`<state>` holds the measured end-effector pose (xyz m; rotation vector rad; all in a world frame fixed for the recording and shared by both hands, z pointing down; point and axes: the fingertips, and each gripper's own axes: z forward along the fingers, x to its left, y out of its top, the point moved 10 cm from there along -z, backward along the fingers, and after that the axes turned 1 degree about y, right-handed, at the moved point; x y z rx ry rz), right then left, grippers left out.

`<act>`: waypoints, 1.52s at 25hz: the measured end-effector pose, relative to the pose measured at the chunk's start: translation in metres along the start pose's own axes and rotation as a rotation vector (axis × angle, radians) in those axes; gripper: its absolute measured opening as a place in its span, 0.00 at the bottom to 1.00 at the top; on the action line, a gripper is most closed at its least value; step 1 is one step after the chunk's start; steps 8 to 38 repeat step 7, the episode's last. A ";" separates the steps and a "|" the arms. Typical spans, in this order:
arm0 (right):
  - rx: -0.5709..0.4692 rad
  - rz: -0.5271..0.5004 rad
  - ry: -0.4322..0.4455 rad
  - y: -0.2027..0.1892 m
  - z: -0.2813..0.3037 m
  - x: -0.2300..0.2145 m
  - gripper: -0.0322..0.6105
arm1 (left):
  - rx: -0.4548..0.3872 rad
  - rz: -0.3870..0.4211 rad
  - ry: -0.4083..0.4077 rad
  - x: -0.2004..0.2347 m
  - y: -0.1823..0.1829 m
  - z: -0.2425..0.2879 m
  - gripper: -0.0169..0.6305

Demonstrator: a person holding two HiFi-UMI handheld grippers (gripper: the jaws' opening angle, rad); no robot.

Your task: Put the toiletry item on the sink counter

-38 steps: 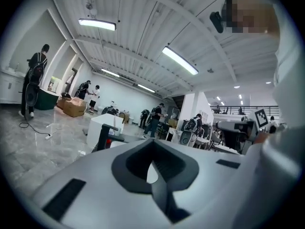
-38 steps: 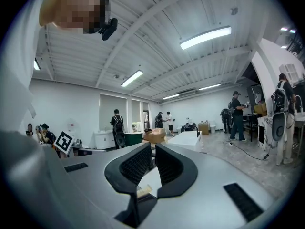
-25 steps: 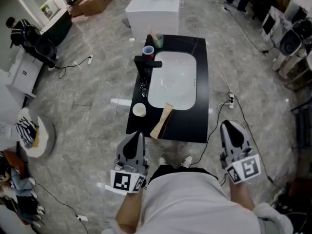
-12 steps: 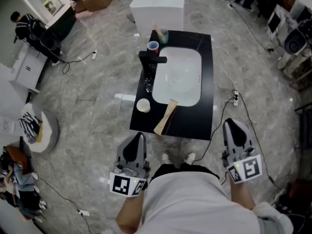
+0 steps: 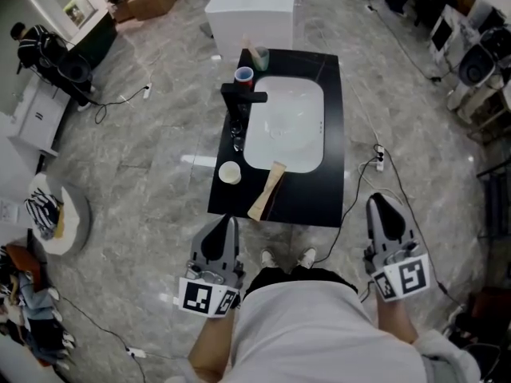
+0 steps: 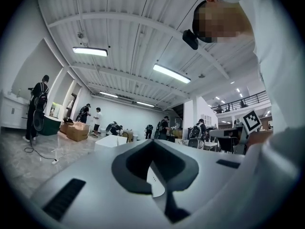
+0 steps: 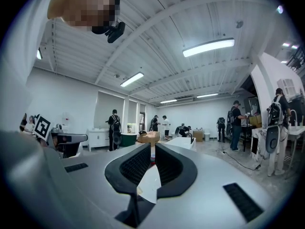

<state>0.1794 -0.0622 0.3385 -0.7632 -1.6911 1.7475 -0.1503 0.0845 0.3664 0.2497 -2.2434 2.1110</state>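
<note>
Both grippers empty-handed, and the toiletry bit looks parked at the sink

Left gripper (image 5: 224, 230), low left in the head view, and right gripper (image 5: 382, 214), low right, both have their jaws closed together with nothing in them, well short of the sink counter (image 5: 329, 134). My guess for the toiletry item is the long tan piece (image 5: 266, 191) at the counter's near edge, with its far end at the basin (image 5: 283, 126) rim. It looks thin, light and fairly stiff, so probably easy to skid on that glossy black top; I'd pinch it across the narrow middle. The basin looks empty. A small white cup (image 5: 229, 173) sits left of it and a blue-and-red cup (image 5: 243, 75) sits further up by the faucet (image 5: 239, 96). I can't tell what's in either.
</note>
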 end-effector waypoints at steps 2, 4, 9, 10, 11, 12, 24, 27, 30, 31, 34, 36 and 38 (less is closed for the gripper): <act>0.002 -0.005 -0.008 0.003 -0.002 0.000 0.13 | -0.003 -0.010 -0.007 0.000 -0.001 0.002 0.03; 0.007 -0.007 -0.011 0.003 -0.003 0.001 0.13 | -0.004 -0.016 -0.012 0.000 -0.001 0.003 0.03; 0.017 -0.006 -0.013 0.002 -0.004 0.003 0.13 | -0.005 -0.019 -0.019 0.001 -0.001 0.004 0.03; 0.017 -0.006 -0.013 0.002 -0.004 0.003 0.13 | -0.005 -0.019 -0.019 0.001 -0.001 0.004 0.03; 0.017 -0.006 -0.013 0.002 -0.004 0.003 0.13 | -0.005 -0.019 -0.019 0.001 -0.001 0.004 0.03; 0.017 -0.006 -0.013 0.002 -0.004 0.003 0.13 | -0.005 -0.019 -0.019 0.001 -0.001 0.004 0.03; 0.017 -0.006 -0.013 0.002 -0.004 0.003 0.13 | -0.005 -0.019 -0.019 0.001 -0.001 0.004 0.03; 0.017 -0.006 -0.013 0.002 -0.004 0.003 0.13 | -0.005 -0.019 -0.019 0.001 -0.001 0.004 0.03; 0.017 -0.006 -0.013 0.002 -0.004 0.003 0.13 | -0.005 -0.019 -0.019 0.001 -0.001 0.004 0.03; 0.017 -0.006 -0.013 0.002 -0.004 0.003 0.13 | -0.005 -0.019 -0.019 0.001 -0.001 0.004 0.03; 0.017 -0.006 -0.013 0.002 -0.004 0.003 0.13 | -0.005 -0.019 -0.019 0.001 -0.001 0.004 0.03; 0.017 -0.006 -0.013 0.002 -0.004 0.003 0.13 | -0.005 -0.019 -0.019 0.001 -0.001 0.004 0.03; 0.017 -0.006 -0.013 0.002 -0.004 0.003 0.13 | -0.005 -0.019 -0.019 0.001 -0.001 0.004 0.03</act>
